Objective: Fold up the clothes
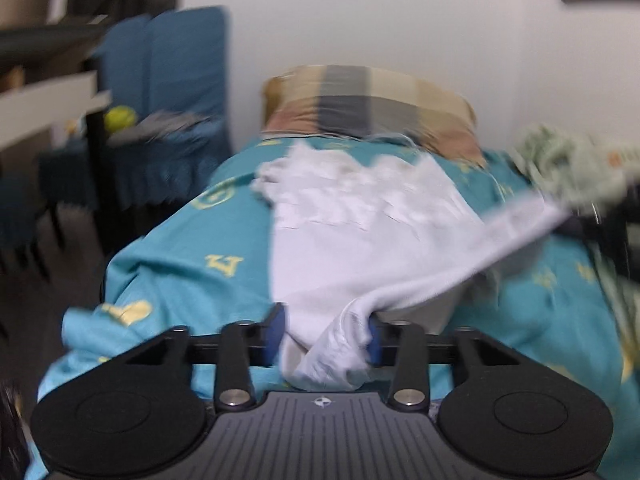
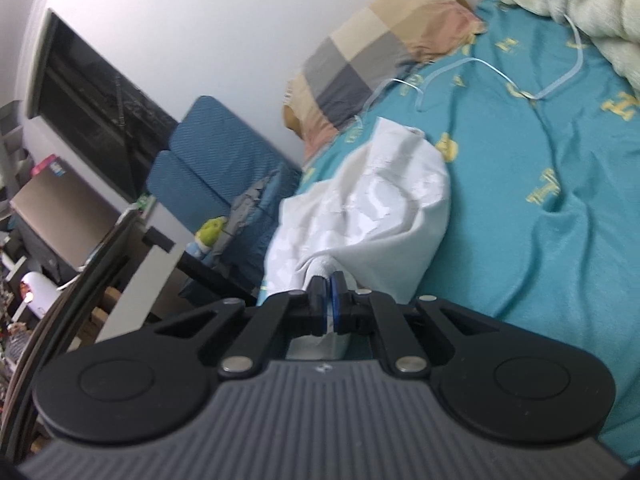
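A white garment (image 1: 360, 220) lies on a teal bedsheet (image 1: 180, 248) with yellow prints. My left gripper (image 1: 326, 332) has a bunched edge of the garment between its blue pads, which stand wide apart around the cloth. One strip of the garment stretches off to the right. In the right wrist view the same white garment (image 2: 372, 204) is lifted and bunched, and my right gripper (image 2: 328, 292) is shut tight on a corner of it, above the bed's left side.
A checked pillow (image 1: 372, 108) lies at the bed's head against the white wall. A blue chair (image 1: 176, 76) stands left of the bed. A pale green blanket (image 2: 568, 0) is heaped on the right. A clear plastic hanger (image 2: 520, 84) lies on the sheet (image 2: 540, 200).
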`<move>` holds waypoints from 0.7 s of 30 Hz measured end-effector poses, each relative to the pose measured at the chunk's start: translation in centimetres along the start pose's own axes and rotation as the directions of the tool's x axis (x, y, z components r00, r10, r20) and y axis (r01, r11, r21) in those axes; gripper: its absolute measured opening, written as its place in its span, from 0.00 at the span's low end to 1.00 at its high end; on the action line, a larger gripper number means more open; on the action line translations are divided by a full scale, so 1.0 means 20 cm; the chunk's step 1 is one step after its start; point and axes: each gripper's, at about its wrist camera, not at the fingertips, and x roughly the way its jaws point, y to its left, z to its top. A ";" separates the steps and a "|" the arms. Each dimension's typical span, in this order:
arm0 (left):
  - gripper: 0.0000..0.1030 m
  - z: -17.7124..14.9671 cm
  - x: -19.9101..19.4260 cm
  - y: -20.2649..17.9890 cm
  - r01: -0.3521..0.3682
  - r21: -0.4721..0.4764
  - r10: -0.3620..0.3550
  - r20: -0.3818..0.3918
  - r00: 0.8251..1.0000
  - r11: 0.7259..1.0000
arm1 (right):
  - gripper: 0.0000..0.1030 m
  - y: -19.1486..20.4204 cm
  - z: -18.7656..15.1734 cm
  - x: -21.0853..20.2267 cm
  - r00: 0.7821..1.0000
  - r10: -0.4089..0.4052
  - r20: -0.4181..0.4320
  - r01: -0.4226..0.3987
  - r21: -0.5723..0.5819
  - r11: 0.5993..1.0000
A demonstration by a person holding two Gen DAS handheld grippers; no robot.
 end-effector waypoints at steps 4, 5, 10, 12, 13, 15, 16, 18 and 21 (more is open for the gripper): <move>0.10 0.06 -0.08 0.03 0.016 -0.017 -0.015 0.050 0.999 1.000 | 0.07 -0.03 -0.03 0.04 0.998 -0.058 -0.022 0.058 0.004 0.998; 0.10 0.07 -0.11 0.03 0.035 -0.031 -0.033 0.069 0.997 0.999 | 0.07 -0.04 -0.04 0.04 0.997 -0.078 -0.023 0.078 0.004 0.997; 0.09 0.16 -0.30 0.03 0.164 -0.090 -0.147 0.169 0.975 0.982 | 0.10 -0.09 -0.08 0.09 0.989 -0.136 -0.048 0.136 -0.011 0.991; 0.09 0.18 -0.36 0.03 0.196 -0.107 -0.172 0.197 0.965 0.975 | 0.27 -0.10 -0.10 0.10 0.985 -0.163 -0.056 0.161 -0.032 0.986; 0.09 0.18 -0.37 0.03 0.205 -0.117 -0.178 0.207 0.962 0.972 | 0.35 -0.11 -0.10 0.10 0.984 -0.170 -0.049 0.168 -0.037 0.985; 0.09 0.20 -0.40 0.06 0.222 -0.147 -0.186 0.225 0.957 0.964 | 0.35 -0.09 -0.10 0.09 0.985 -0.171 -0.028 0.169 -0.059 0.984; 0.09 0.20 -0.40 0.07 0.229 -0.165 -0.188 0.230 0.955 0.959 | 0.34 -0.07 -0.09 0.07 0.984 -0.178 -0.007 0.177 -0.084 0.981; 0.09 0.22 -0.41 0.11 0.241 -0.198 -0.189 0.251 0.949 0.950 | 0.22 -0.01 -0.08 0.02 0.979 -0.194 0.065 0.201 -0.132 0.971; 0.08 0.24 -0.47 0.18 0.288 -0.247 -0.206 0.309 0.928 0.925 | 0.03 0.06 -0.01 -0.10 0.967 -0.155 0.201 0.186 -0.146 0.972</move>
